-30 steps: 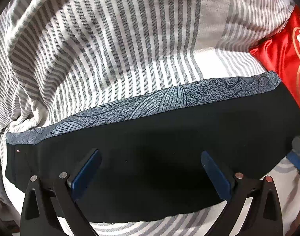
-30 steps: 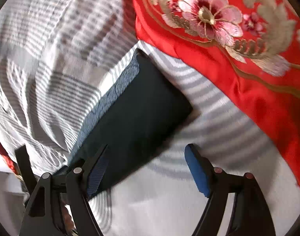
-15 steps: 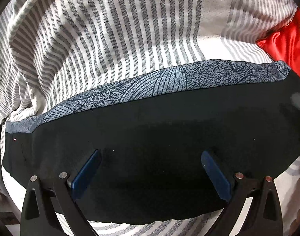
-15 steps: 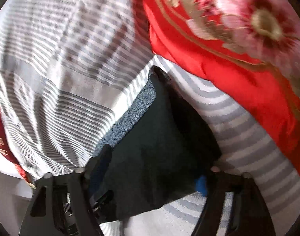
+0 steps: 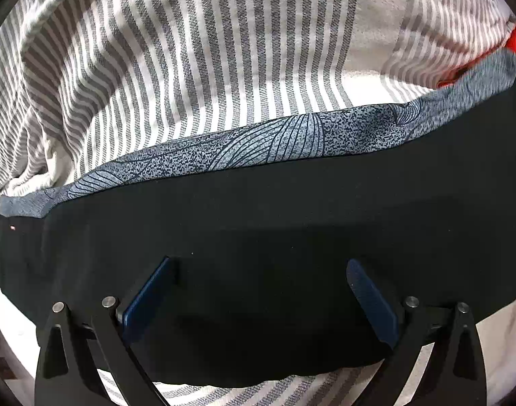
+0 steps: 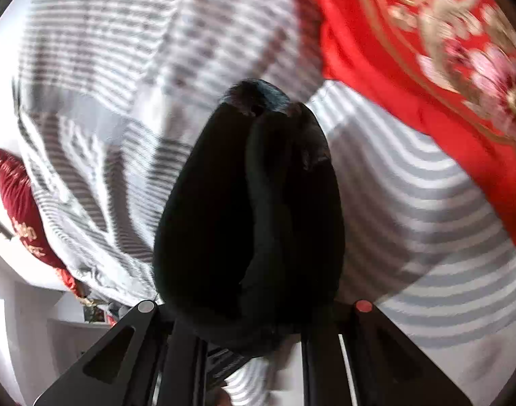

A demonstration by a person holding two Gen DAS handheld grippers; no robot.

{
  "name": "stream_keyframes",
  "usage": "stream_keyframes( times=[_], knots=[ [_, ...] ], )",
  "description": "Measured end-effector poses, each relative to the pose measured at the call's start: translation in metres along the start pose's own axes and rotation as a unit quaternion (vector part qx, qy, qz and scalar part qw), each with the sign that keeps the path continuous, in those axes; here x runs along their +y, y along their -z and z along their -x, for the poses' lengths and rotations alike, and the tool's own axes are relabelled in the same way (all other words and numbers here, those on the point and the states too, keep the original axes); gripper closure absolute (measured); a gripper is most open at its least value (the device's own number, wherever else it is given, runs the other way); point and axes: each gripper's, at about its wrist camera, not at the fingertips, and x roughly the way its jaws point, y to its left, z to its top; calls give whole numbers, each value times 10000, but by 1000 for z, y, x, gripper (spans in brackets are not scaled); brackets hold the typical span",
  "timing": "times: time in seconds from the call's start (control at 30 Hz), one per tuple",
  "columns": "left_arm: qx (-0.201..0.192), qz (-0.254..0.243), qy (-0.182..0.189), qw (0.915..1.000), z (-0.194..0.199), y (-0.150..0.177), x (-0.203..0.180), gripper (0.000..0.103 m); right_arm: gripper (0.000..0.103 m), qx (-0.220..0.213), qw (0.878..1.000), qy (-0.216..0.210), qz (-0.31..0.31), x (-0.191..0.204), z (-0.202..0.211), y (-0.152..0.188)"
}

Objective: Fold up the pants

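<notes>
The black fabric pants with a blue-grey leaf-patterned waistband lie spread flat across a grey-and-white striped bedsheet, stretching from nine o'clock to three o'clock in the left wrist view, the band along their twelve o'clock edge. In the right wrist view one end of the pants is bunched into a dark, raised fold that fills the picture's centre. The right claw is closing on that bunch — the cloth sits between its jaws and hides the pads, so the grip looks narrow and tight on the pants. The left claw stands wide over the flat black cloth, its blue pads well apart and holding nothing. Beyond the sheet, a red satin cover embroidered with gold and pink flowers lies at two o'clock, and a dark red cushion sits at nine o'clock.
</notes>
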Motion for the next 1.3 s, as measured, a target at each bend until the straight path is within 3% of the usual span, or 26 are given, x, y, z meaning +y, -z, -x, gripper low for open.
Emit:
stream_keyframes(
  times=[0.2,0.3,0.4,0.6,0.7,0.83,0.9,1.07,1.3],
  knots=[
    [83,127,164,9998,-2,-4,25,1,90,131,9996,-230,140,30,-4,8],
    [-196,448,154,9987,13,-12,45,1,90,123,9992,-316,191,44,-4,8],
    [-221,730,299,9966,10,-33,60,1,90,140,9991,-281,274,53,-5,9],
    [-154,731,48,9972,-15,-73,46,1,90,180,9987,-324,342,56,1,12],
    [165,618,-121,9979,-41,-76,33,1,90,247,9988,-244,352,53,-2,13],
    [0,476,-139,9988,-42,-77,33,1,90,243,9990,-341,161,45,-5,14],
    [31,641,83,9979,-38,-79,47,1,90,234,9987,-438,126,46,-3,14],
    [-197,877,126,9959,-16,-75,89,1,90,331,9971,-572,382,71,1,17],
    [-206,1105,110,9936,0,-61,163,1,90,594,9926,-650,831,126,-17,37]
  ],
)
